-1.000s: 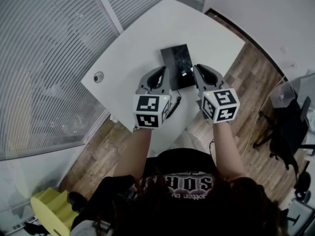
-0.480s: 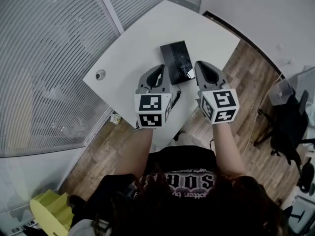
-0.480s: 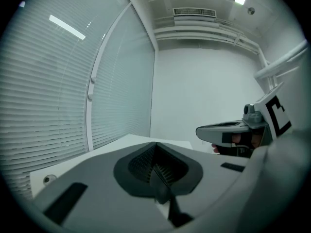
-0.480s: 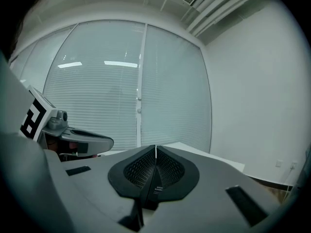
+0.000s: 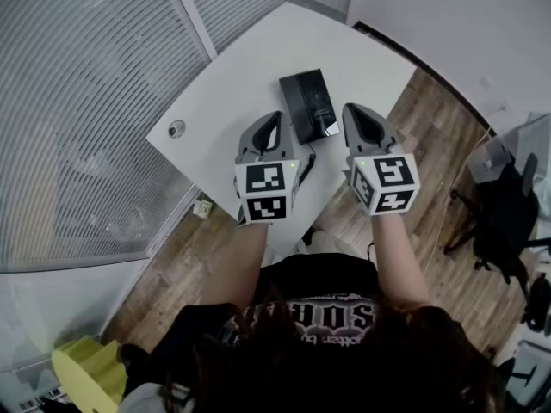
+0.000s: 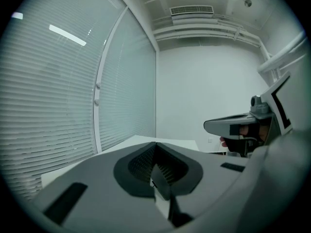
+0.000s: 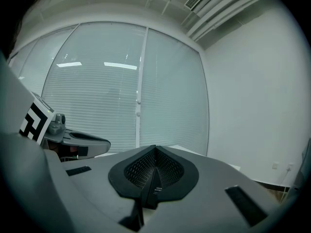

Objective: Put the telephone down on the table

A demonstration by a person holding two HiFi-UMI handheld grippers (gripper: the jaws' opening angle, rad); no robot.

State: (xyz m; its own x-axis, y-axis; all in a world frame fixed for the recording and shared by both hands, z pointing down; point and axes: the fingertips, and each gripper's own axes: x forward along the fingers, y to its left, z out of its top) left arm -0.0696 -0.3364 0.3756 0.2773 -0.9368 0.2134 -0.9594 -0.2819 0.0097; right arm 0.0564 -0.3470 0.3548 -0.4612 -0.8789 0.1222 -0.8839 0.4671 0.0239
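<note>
The black telephone [image 5: 308, 106] lies flat on the white bench [image 5: 232, 76], just ahead of the 2 grippers and held by neither. The left gripper [image 5: 274, 120] is fully closed on nothing. The right gripper [image 5: 355, 113] has just been closing, and its jaws now meet, also empty.

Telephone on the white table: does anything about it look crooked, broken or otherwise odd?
Nothing stands out. The black telephone lies flat on the white table, well inside its edges, with no damage visible from the head view.
</note>
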